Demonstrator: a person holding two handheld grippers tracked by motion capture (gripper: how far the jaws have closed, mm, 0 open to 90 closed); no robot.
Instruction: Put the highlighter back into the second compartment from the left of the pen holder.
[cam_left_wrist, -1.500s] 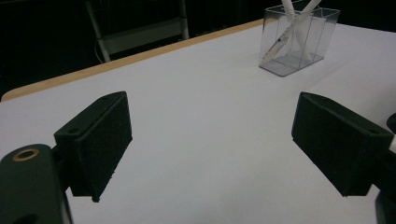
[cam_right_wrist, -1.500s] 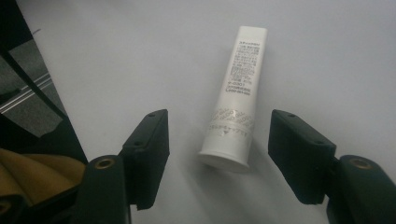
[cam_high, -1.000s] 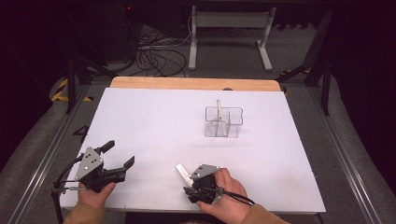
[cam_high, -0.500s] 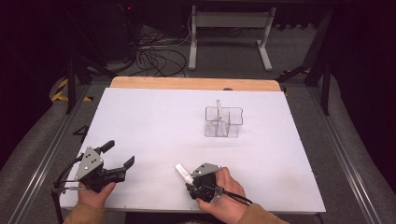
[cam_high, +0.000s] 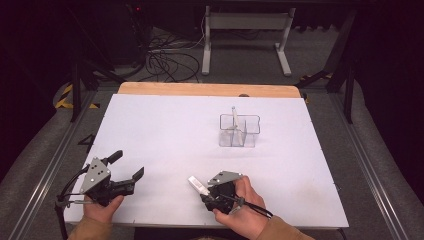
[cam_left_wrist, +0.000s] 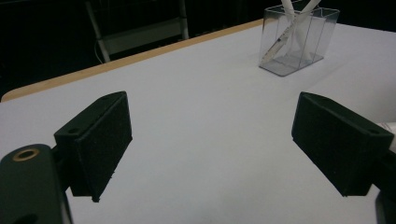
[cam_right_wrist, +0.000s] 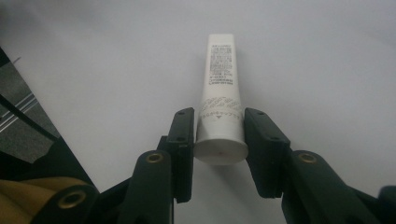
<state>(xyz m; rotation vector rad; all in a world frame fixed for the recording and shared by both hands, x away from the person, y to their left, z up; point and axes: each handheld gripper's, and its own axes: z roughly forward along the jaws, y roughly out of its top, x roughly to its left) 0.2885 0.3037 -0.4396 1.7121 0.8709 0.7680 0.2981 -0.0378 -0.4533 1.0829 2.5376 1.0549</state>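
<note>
My right gripper (cam_right_wrist: 218, 140) has just closed its jaws on the white tube (cam_right_wrist: 220, 100) low over the bench (cam_high: 165, 130); left gripper (cam_left_wrist: 210, 144) spread idle; next, carry it into the clear organizer (cam_high: 240, 131).

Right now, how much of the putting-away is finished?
One item already stands in the clear box. The right gripper has just closed on a white tube at its cap end, low over the table. The left gripper waits open with nothing between its jaws. Probably left to do: carry the tube to the box and drop it in.
</note>
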